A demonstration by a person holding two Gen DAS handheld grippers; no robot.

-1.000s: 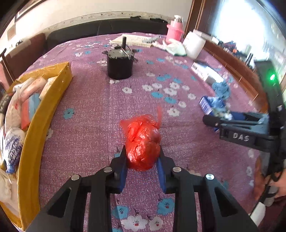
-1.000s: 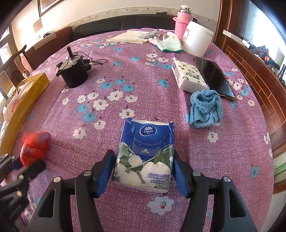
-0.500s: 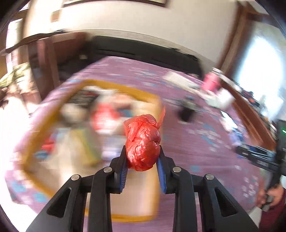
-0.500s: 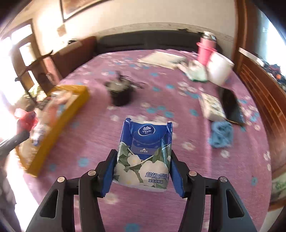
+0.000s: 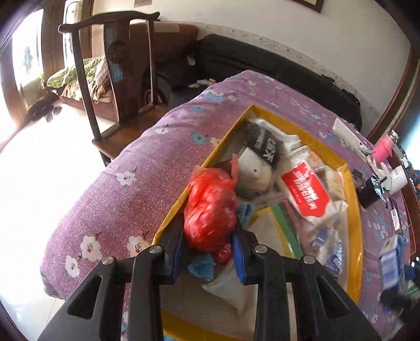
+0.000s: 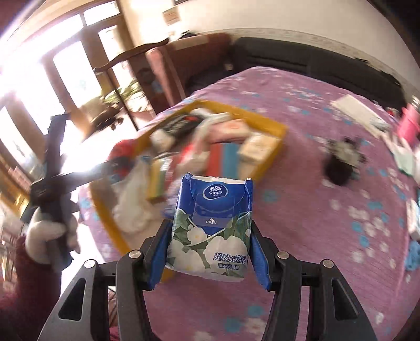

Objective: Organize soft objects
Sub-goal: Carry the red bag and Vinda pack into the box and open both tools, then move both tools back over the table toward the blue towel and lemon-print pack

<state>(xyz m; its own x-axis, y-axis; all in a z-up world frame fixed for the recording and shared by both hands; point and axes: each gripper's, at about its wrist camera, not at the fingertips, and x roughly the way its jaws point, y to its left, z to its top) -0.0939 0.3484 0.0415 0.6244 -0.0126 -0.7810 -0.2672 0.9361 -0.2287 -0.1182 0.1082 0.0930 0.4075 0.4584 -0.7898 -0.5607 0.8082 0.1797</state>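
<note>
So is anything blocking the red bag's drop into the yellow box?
Nothing visible. The left gripper holds the red bag above the yellow box, near its edge; only soft packets lie below.

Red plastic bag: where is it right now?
In the left wrist view the red plastic bag sits clamped in the left gripper, over the near left edge of the yellow box.

white wall [image 5: 302, 23] | dark wooden chair [image 5: 115, 68] | black sofa [image 5: 275, 70] | sunlit floor [image 5: 39, 168]
</note>
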